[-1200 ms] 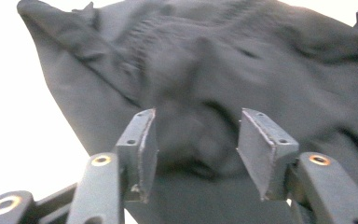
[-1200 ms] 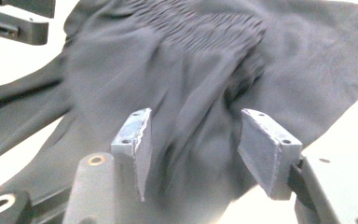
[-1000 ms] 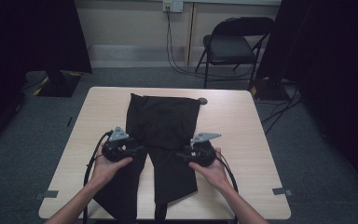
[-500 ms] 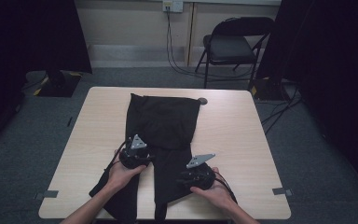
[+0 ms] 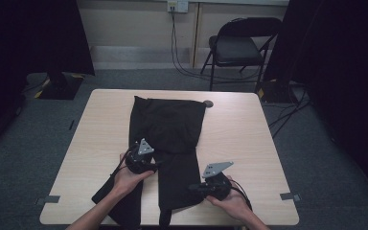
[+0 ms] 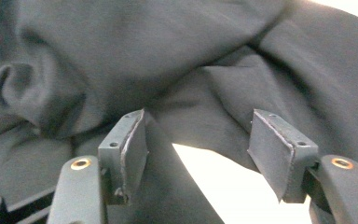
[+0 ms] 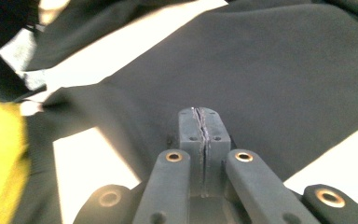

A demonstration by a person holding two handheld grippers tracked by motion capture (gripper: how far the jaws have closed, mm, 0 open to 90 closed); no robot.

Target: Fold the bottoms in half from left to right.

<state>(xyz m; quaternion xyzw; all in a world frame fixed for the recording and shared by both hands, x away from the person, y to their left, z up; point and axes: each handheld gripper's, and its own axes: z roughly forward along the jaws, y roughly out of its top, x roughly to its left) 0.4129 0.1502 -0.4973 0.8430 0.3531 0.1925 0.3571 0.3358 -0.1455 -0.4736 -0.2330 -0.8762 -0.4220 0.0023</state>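
A pair of black trousers [image 5: 167, 124] lies flat on the light wooden table [image 5: 249, 139], waist at the far side and legs running toward the near edge. My left gripper [image 5: 154, 165] rests where the two legs split. Its jaws stand open [image 6: 198, 140] with bare table and a cloth fold [image 6: 121, 56] between them. My right gripper [image 5: 195, 187] sits at the outer edge of the right leg, pointing inward. Its jaws are shut [image 7: 200, 114] over the black cloth [image 7: 284, 70], and I see no cloth pinched between them.
A small dark round piece [image 5: 208, 103] sits at the table's far edge by the waistband. A black folding chair [image 5: 239, 48] stands behind the table, with cables on the floor near it. Dark curtains hang at both sides. The left trouser leg hangs over the near edge.
My left gripper has moved right, from outside the left leg to the split between the legs. My right gripper has drawn back toward the near edge along the right leg.
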